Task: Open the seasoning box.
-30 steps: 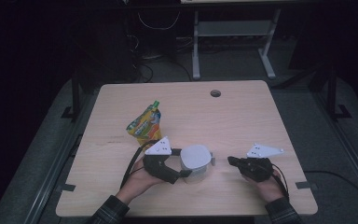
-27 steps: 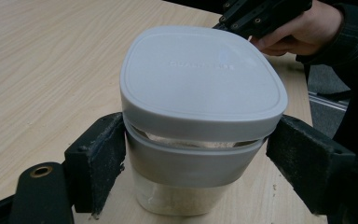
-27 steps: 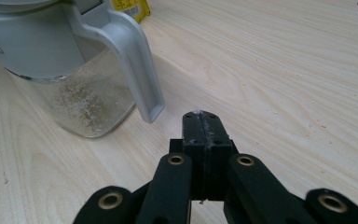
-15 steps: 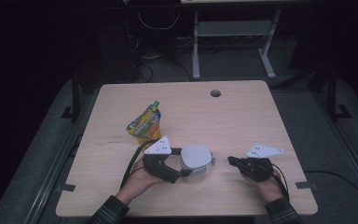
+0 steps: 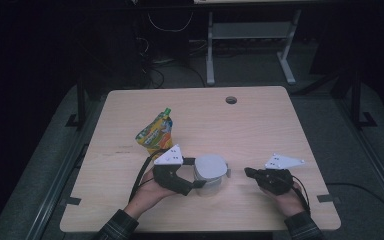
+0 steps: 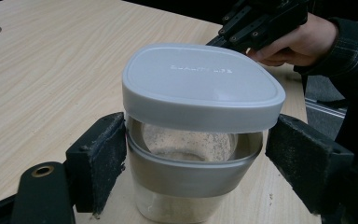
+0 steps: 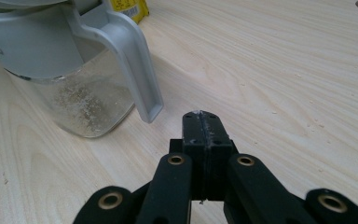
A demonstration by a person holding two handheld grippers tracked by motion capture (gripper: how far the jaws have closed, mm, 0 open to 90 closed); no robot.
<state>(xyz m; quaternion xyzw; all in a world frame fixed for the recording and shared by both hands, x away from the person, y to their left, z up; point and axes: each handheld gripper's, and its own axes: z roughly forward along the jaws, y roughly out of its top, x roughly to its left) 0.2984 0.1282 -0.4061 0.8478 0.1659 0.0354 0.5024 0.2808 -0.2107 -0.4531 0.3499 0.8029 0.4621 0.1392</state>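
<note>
Pouch: yellow-orange drink pouch (image 5: 156, 134) with green cap, left of centre in the high view, upright-ish on the bare table (image 5: 260, 125); just above the left gripper, apart from it.
Left gripper (image 5: 192, 175): lower left of centre in the high view, jaws spread wide around the container, one pad on each side. Left pad (image 6: 103, 154) against the glass wall or very nearly so; right pad (image 6: 303, 158) just beside the grey band, a sliver of gap possible. Firm clamping not certain from these views.
Container (image 5: 210, 175): clear jar with grey lid (image 6: 200, 84) and grey side handle (image 7: 130, 60), standing on the table at lower centre; pale powder residue inside, near empty.
Right gripper (image 7: 201, 122): lower right in the high view, jaws closed together on nothing, tip low over the wood, just short of the handle.
Progress: early, by the look of it. Jar bracketed and steadied, lid on. Left, probably: secure the grip, bring the right gripper to handle or lid.
</note>
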